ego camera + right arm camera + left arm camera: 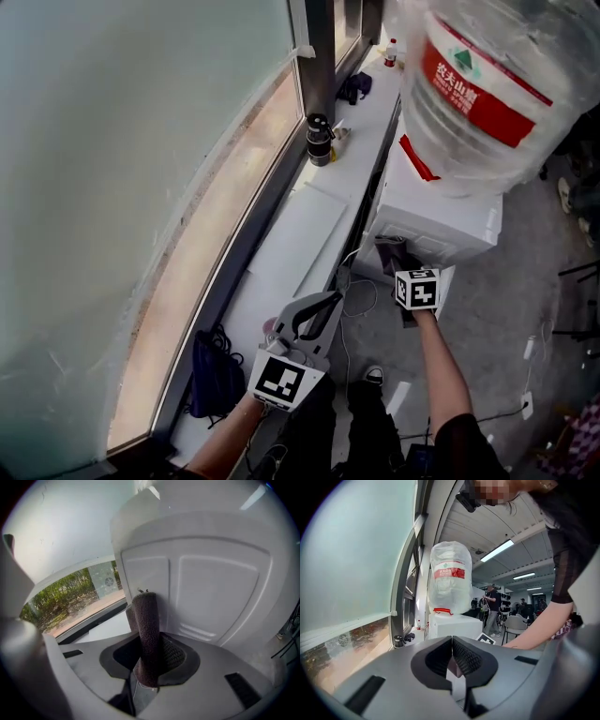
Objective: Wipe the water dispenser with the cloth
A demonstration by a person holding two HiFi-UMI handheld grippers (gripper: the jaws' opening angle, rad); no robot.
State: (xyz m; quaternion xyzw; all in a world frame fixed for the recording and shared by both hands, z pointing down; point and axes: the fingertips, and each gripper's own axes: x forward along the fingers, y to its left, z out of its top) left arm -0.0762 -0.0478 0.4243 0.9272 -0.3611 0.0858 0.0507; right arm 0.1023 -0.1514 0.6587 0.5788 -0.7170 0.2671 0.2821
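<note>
R claw [152, 660] pinches dark cloth [146, 620] close to water dispenser [211, 588] front; L claw [451, 654] pressed together, well apart.

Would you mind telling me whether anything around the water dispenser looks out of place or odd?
Nothing looks spilled or broken. The bottle on the water dispenser is wrapped in loose clear plastic, and a dark bag lies crumpled by the window.

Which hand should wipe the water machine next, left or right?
Right. The right gripper is shut on the dark cloth, close up to the water dispenser and its white panel. The left gripper is shut, empty, and farther back beside the window ledge.
</note>
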